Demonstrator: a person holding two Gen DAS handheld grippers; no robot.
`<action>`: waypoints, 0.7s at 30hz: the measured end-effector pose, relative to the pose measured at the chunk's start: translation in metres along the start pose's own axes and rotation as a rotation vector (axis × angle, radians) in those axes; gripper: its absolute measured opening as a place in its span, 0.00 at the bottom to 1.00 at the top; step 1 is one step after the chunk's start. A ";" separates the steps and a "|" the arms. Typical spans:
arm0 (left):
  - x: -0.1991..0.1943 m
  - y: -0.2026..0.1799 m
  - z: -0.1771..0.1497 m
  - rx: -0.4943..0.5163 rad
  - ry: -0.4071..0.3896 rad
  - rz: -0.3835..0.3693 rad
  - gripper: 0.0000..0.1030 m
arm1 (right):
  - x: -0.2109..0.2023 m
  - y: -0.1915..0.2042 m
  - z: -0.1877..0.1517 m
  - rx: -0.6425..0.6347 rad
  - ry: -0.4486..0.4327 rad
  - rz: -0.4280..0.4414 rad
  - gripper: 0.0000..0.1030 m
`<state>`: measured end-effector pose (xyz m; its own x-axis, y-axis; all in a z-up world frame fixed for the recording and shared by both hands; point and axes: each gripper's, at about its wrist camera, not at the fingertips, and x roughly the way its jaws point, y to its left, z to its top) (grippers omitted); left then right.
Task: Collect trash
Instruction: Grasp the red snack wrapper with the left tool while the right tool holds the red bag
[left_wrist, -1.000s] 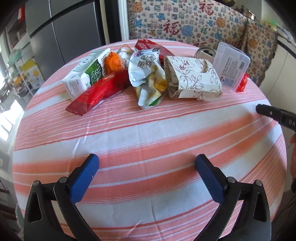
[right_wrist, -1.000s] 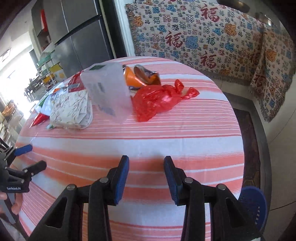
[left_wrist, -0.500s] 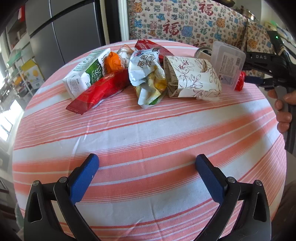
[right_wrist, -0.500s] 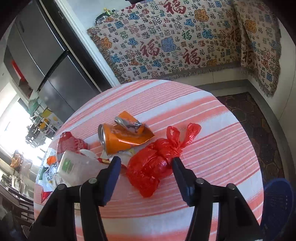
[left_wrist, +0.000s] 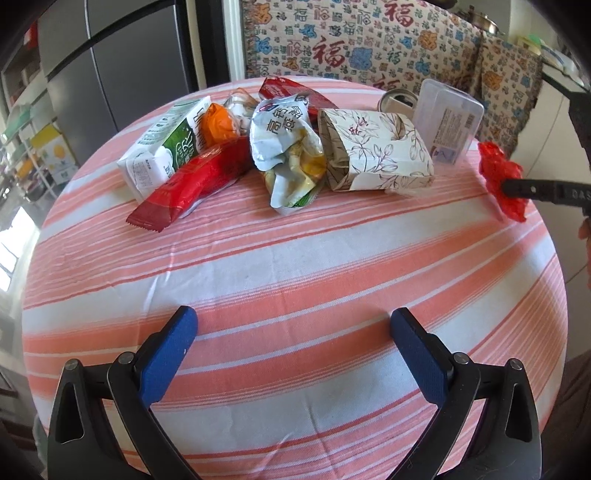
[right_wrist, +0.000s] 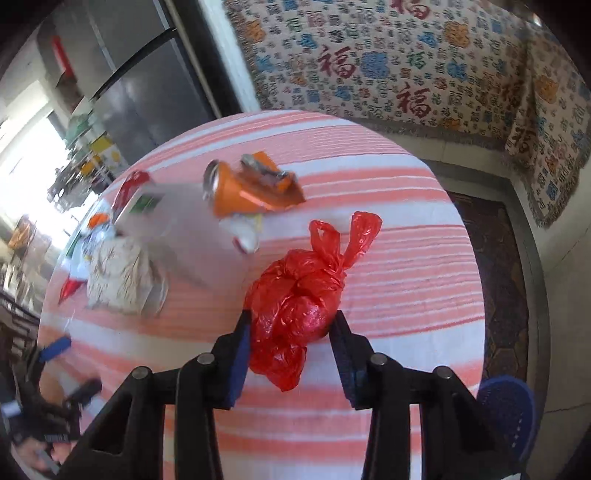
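Bright daylight floods from the left; right wrist view motion-blurred, fisheye edges dark.

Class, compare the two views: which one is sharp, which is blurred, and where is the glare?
Left wrist view: sharp, print on the milk carton readable. Right wrist view: motion-blurred, orange can smeared; window glare whitens its left edge; red bag stays fairly crisp.

A crumpled red plastic bag (right_wrist: 295, 310), knotted with two loose handles pointing up, sits pinched between the right tool's (right_wrist: 291, 332) blue pads over the striped surface (right_wrist: 406, 266), apart from the crushed orange can (right_wrist: 247, 188) and floral paper carton (left_wrist: 373, 151) behind.
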<state>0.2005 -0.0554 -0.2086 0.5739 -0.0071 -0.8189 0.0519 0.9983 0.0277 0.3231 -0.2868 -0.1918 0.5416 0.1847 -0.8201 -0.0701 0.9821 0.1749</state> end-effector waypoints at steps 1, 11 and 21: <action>-0.002 0.004 -0.002 0.000 0.005 0.000 0.99 | -0.007 0.003 -0.010 -0.042 0.008 0.021 0.40; -0.015 0.061 0.038 -0.018 -0.049 0.021 0.99 | -0.025 0.016 -0.055 -0.202 0.045 0.040 0.43; 0.024 0.048 0.053 0.041 0.022 0.033 0.41 | -0.027 0.022 -0.058 -0.208 0.020 0.039 0.43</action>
<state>0.2601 -0.0104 -0.1960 0.5579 0.0272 -0.8294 0.0672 0.9947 0.0779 0.2578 -0.2686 -0.1974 0.5182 0.2217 -0.8260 -0.2633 0.9603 0.0925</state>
